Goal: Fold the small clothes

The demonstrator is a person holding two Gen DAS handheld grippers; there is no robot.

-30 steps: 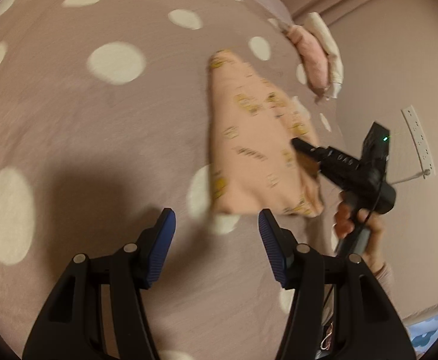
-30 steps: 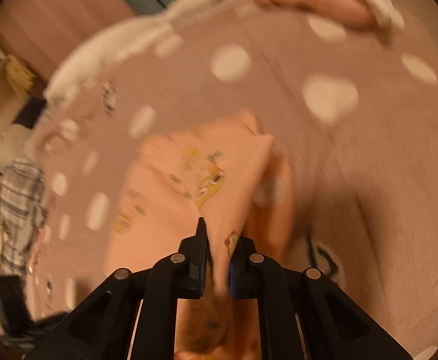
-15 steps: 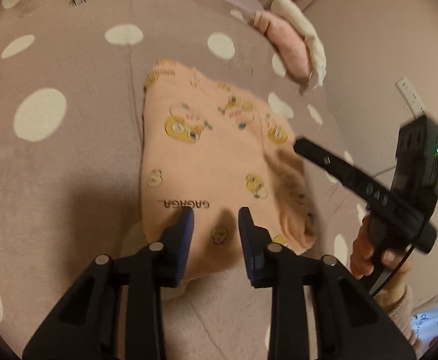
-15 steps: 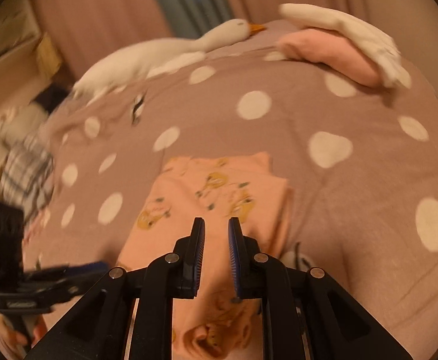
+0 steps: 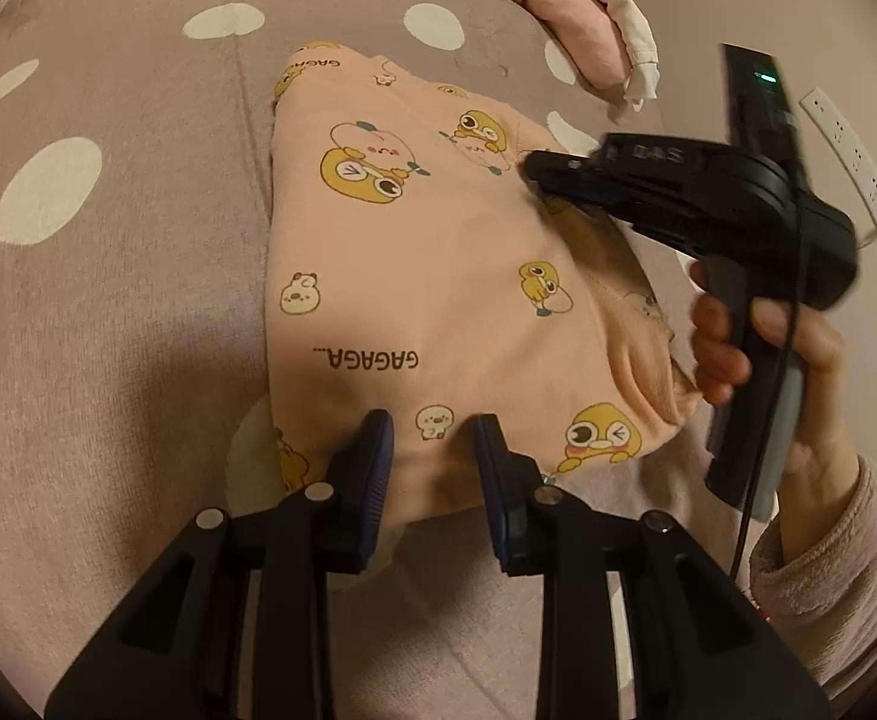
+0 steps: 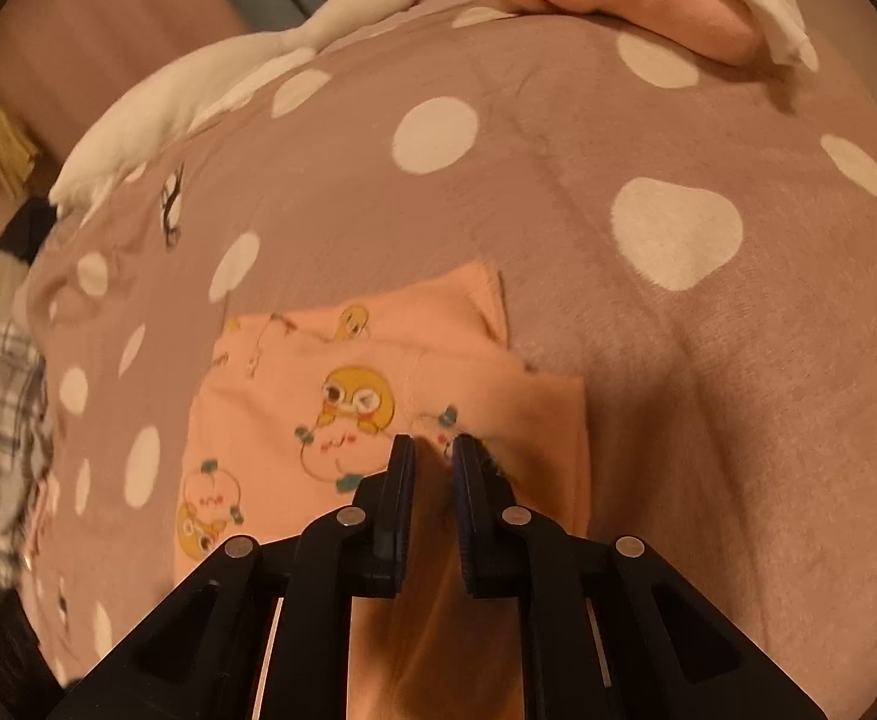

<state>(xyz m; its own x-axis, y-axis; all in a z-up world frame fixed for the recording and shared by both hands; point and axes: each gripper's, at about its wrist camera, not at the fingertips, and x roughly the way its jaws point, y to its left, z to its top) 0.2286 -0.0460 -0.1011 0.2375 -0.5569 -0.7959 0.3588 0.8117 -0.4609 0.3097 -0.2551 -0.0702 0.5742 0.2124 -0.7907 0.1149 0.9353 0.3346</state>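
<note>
My left gripper [image 5: 429,441] is part open w/ nothing in it, tips over the near hem of the peach duck-print garment [image 5: 438,276]. My right gripper [image 5: 534,171], narrow gap, empty, presses the garment's far right side, prob to flatten the fold. Garment lies folded on the polka-dot blanket [image 5: 108,276]. Beyond it, a pink-and-white folded pile [image 5: 576,42] and goose plush [image 6: 246,60]. No containers.

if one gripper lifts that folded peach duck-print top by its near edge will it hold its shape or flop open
The folded peach duck-print cotton top would probably flop: its edges sag and wrinkle softly on the brown polka-dot blanket. Layers look loose at the right edge, so they would likely separate. It looks thin, so probably light; the left gripper could likely lift it easily.
</note>
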